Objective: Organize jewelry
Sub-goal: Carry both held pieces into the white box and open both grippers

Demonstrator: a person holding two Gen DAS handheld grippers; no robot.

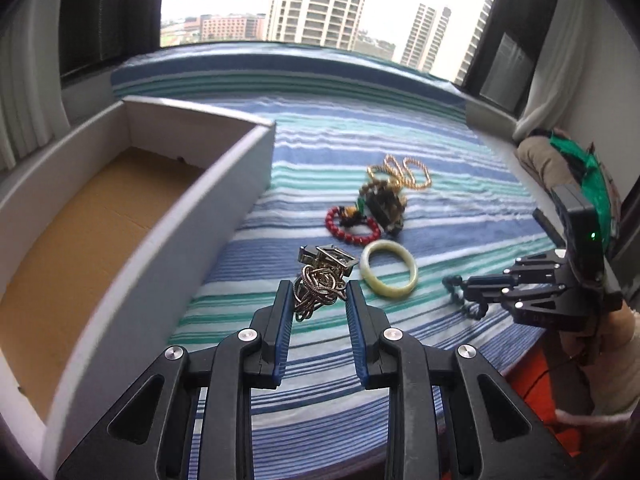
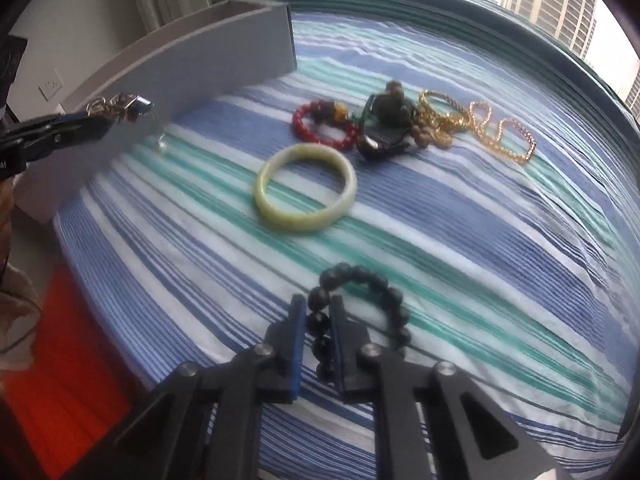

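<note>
Left gripper [image 1: 318, 294] is clenched on a tangle of silvery chain [image 1: 318, 288], lifted clear of the striped blanket [image 1: 400, 128]; a small pearl dangles below it in the right wrist view. The open box [image 1: 192, 216] sits just to that gripper's left, cardboard floor bare. Right gripper [image 2: 318, 320] is clamped on a black bead bracelet [image 2: 360, 304], one bead run between the pads, the rest of the loop lying on the blanket to the right. Ahead of the right gripper lies a pale green bangle [image 2: 306, 188]; beyond it a red bead bracelet [image 2: 324, 126], a dark clump of pieces [image 2: 386, 120] and a gold chain [image 2: 480, 128], close together.
</note>
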